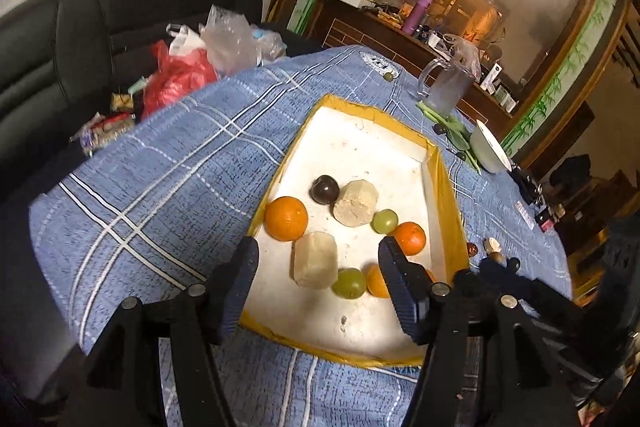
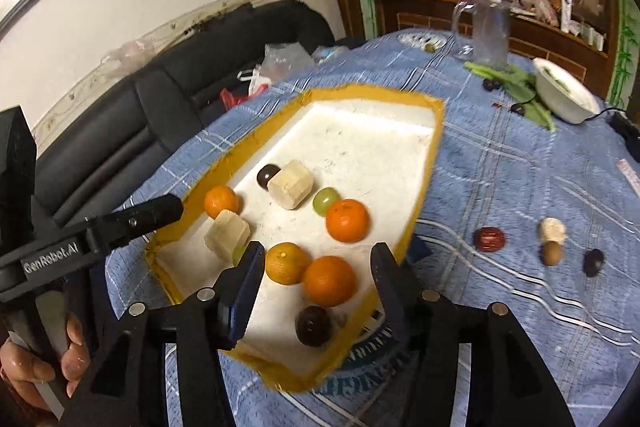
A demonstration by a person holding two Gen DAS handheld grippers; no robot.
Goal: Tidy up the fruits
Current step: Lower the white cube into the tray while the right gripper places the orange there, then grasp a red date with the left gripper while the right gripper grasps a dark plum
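Both the left gripper (image 1: 318, 253) and right gripper (image 2: 318, 259) hang half-open and empty over the yellow-rimmed tray (image 2: 436, 131), whose near end holds crowded oranges (image 2: 329, 281), while loose fruit (image 2: 489, 239) near the table's right edge could roll off if nudged.

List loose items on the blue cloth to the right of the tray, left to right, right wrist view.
Dark red wrinkled date-like fruit → small brown round fruit with a pale beige peeled chunk just behind it → dark purple round fruit.
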